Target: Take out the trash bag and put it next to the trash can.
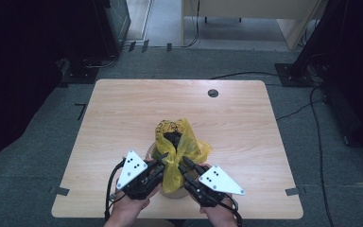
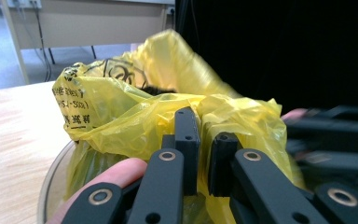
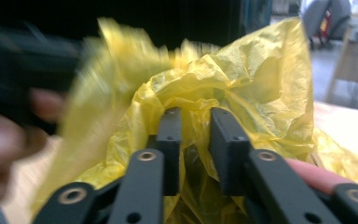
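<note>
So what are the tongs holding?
Left tongs pinch the yellow bag at its loose top edge. Right tongs straddle a fold; grip unclear.

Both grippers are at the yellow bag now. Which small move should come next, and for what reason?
Probably draw the right gripper back a little from the yellow bag. Its jaws stand apart with loose film between them, not pinched, while the left gripper has its jaws close together on a fold. The bag sits in a clear bowl, so the left grip should keep it gathered.
</note>
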### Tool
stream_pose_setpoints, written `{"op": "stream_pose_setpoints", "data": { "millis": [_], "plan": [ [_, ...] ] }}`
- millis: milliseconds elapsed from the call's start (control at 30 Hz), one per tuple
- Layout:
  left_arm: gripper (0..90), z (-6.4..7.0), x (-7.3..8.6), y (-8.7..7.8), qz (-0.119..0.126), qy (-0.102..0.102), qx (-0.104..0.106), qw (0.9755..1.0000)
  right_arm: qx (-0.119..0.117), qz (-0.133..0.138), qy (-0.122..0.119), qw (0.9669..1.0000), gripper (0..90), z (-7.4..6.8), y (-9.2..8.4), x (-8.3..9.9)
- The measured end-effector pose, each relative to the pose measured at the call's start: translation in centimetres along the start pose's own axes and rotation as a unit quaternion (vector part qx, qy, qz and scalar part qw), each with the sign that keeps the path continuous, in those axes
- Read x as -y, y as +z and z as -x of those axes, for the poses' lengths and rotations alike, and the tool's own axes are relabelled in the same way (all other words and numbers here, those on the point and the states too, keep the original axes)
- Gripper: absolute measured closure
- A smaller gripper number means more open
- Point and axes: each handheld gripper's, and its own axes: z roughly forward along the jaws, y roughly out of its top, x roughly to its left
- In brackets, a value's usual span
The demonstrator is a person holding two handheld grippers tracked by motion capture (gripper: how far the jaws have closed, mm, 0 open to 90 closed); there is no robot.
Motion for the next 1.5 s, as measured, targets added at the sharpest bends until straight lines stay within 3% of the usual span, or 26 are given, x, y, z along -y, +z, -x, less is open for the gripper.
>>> {"op": "stream_pose_setpoints", "data": {
  "millis": [100,200,367,533,600,700,767,833,933,1267,1500],
  "plan": [
    [85.1,0.0,-0.1,-0.1,0.004,0.001,-0.001,1.0000,-0.021,0.029,0.005,0.9993,62.9,-0.1,-0.7,-0.5],
    [85.2,0.0,-0.2,-0.2,0.006,0.000,-0.004,1.0000,-0.043,0.033,0.001,0.9985,51.9,-0.2,-0.9,-0.6],
    [86.3,0.1,-0.1,-0.2,-0.002,0.005,0.005,1.0000,-0.067,0.015,-0.016,0.9975,38.1,-0.9,-0.3,-0.4],
    [87.2,0.3,-0.1,-0.5,-0.006,0.008,0.024,0.9997,-0.061,-0.021,-0.040,0.9971,30.6,-1.4,1.1,-0.4],
    [87.2,0.1,-0.1,-0.6,-0.008,0.003,0.028,0.9996,-0.042,-0.037,-0.056,0.9969,35.5,-1.8,1.7,-0.4],
    [87.1,-0.1,-0.1,-0.8,-0.009,0.001,0.034,0.9994,-0.008,-0.063,-0.073,0.9953,58.4,-2.3,2.3,-0.2],
    [84.9,-0.1,-0.1,-0.9,-0.005,0.004,0.034,0.9994,0.005,-0.067,-0.059,0.9960,76.6,-2.0,2.5,-0.1],
    [81.0,-0.1,0.0,-1.0,-0.001,0.012,0.025,0.9996,0.009,-0.060,-0.037,0.9975,85.3,-1.6,2.3,-0.1],
    [73.4,-0.3,0.2,-1.0,0.003,0.013,0.014,0.9998,0.017,-0.053,-0.036,0.9978,88.1,-1.5,2.1,-0.2],
    [39.2,-2.1,0.5,-2.3,0.025,-0.017,-0.038,0.9988,0.052,-0.017,-0.036,0.9978,88.8,-1.4,1.5,-0.9],
    [30.1,-4.0,1.0,-3.3,0.040,-0.050,-0.069,0.9956,0.067,0.010,-0.035,0.9971,88.9,-1.3,1.1,-1.4]
  ]
}}
